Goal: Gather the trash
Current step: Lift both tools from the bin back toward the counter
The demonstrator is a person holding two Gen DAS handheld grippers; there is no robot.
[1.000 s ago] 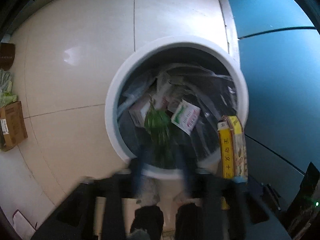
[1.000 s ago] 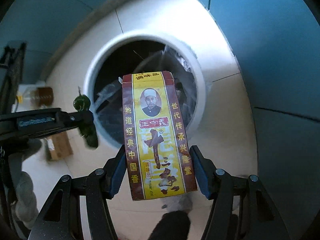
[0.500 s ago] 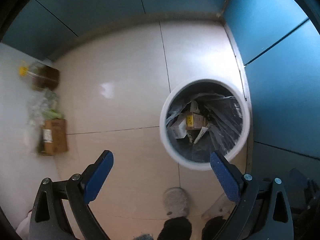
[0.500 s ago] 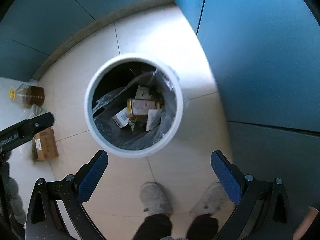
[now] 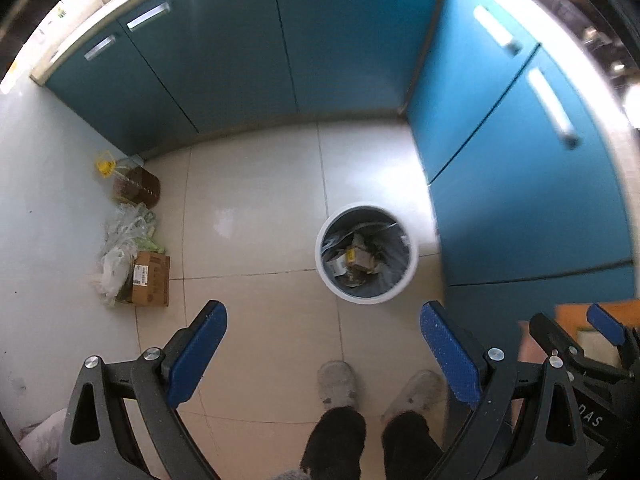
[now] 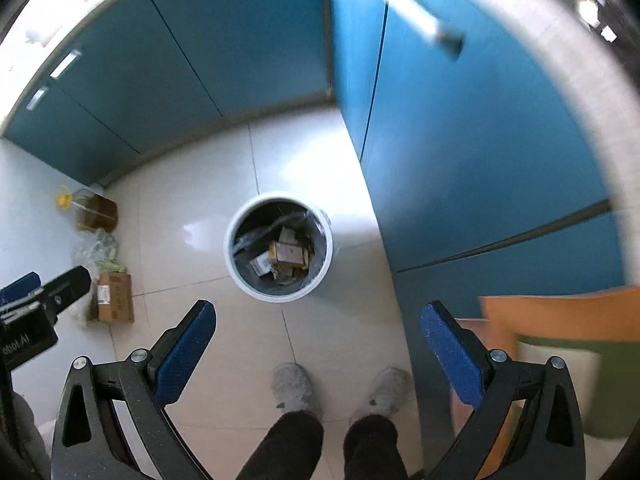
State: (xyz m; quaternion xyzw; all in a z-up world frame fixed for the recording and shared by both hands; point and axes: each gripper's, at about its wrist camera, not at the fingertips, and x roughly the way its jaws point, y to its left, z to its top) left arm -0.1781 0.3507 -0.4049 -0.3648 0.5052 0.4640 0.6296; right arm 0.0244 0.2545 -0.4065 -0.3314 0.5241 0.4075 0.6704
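A white round trash bin (image 5: 412, 268) with a dark liner stands on the tiled floor beside the blue cabinets; it also shows in the right wrist view (image 6: 326, 256). Boxes and wrappers (image 5: 354, 258) lie inside it, among them a yellow-brown box (image 6: 289, 254). My left gripper (image 5: 323, 350) is open and empty, high above the floor, with the bin far below and ahead. My right gripper (image 6: 318, 346) is open and empty at a similar height, and its fingers (image 5: 606, 322) show at the right edge of the left wrist view.
Blue cabinets (image 5: 320, 52) line the back and right. By the left wall lie a cardboard box (image 5: 152, 280), plastic bags (image 5: 124, 236) and an oil bottle (image 5: 134, 186). The person's slippered feet (image 5: 338, 382) stand below. An orange surface (image 6: 560, 312) is at right.
A second ago the left gripper held green trash and the right held a yellow seasoning box over the bin. Both opened, the items fell in, and both grippers have risen far above it.
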